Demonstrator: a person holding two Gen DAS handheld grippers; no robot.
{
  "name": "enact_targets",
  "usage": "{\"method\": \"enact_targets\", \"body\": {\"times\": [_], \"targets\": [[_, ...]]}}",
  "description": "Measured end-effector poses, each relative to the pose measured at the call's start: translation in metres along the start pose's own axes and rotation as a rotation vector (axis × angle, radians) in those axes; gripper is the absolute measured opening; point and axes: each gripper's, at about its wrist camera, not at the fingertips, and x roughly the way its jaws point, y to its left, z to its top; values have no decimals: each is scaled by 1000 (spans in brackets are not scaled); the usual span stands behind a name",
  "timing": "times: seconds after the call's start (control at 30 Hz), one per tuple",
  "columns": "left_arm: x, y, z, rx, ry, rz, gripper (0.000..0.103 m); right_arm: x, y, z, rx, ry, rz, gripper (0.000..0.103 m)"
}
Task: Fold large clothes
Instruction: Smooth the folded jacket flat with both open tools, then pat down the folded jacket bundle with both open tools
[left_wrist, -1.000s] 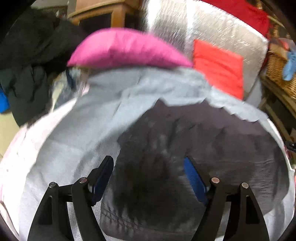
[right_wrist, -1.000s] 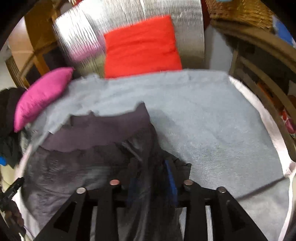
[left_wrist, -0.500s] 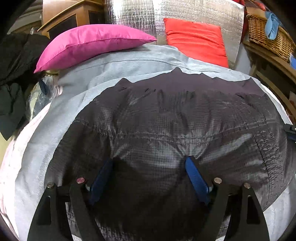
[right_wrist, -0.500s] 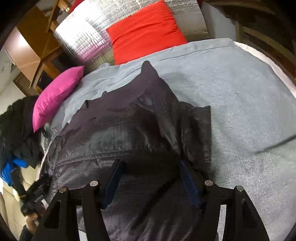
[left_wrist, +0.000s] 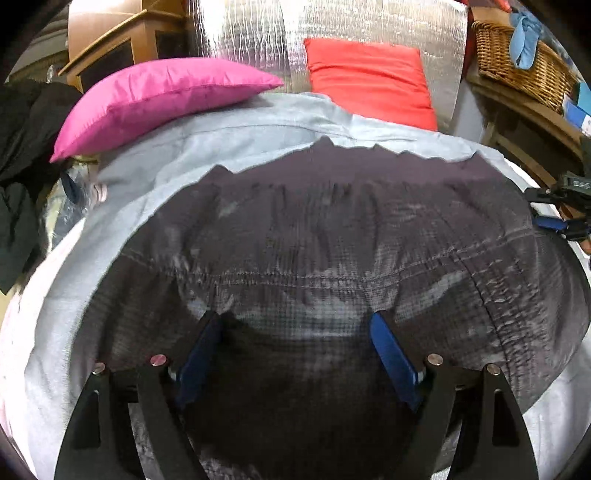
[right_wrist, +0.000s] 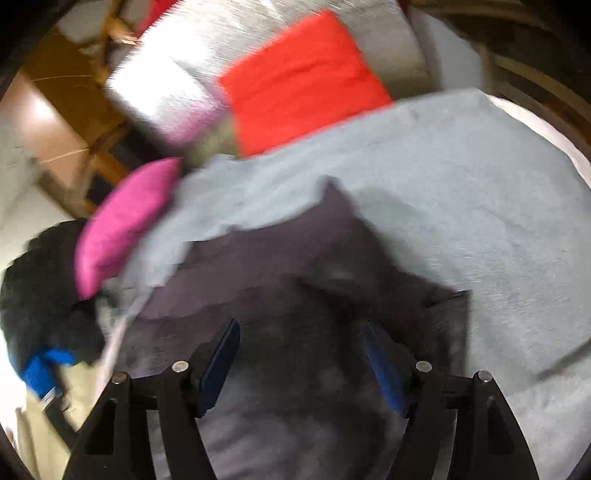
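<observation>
Grey bedspread (left_wrist: 221, 147) under seemingly dark jacket (left_wrist: 314, 240)

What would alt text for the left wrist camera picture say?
A dark grey garment lies spread on a light grey blanket, with the left gripper open just above it. Behind are a pink pillow and a red pillow.

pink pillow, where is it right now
The pink pillow lies at the upper left of the left wrist view, on the far edge of the grey blanket, left of the red pillow and beyond the dark garment.
</observation>
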Motion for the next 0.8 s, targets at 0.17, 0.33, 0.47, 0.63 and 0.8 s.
{"method": "enact_targets", "body": {"times": [0.17, 0.33, 0.47, 0.63, 0.8], "targets": [[-9, 11, 6, -32, 0, -12, 83, 2, -12, -1, 81, -23, 18, 73], [-23, 20, 3, -71, 0, -1, 83, -32, 28, -22, -52, -60, 28, 73], [-38, 21, -3, -77, -3, 8, 83, -50, 67, -56, -153, -47, 72, 73], [-53, 21, -6, -85, -17, 10, 83, -56, 111, -94, -282, -31, 54, 73], [-52, 25, -4, -88, -14, 17, 83, -39, 131, -100, -326, -29, 24, 73]]}}
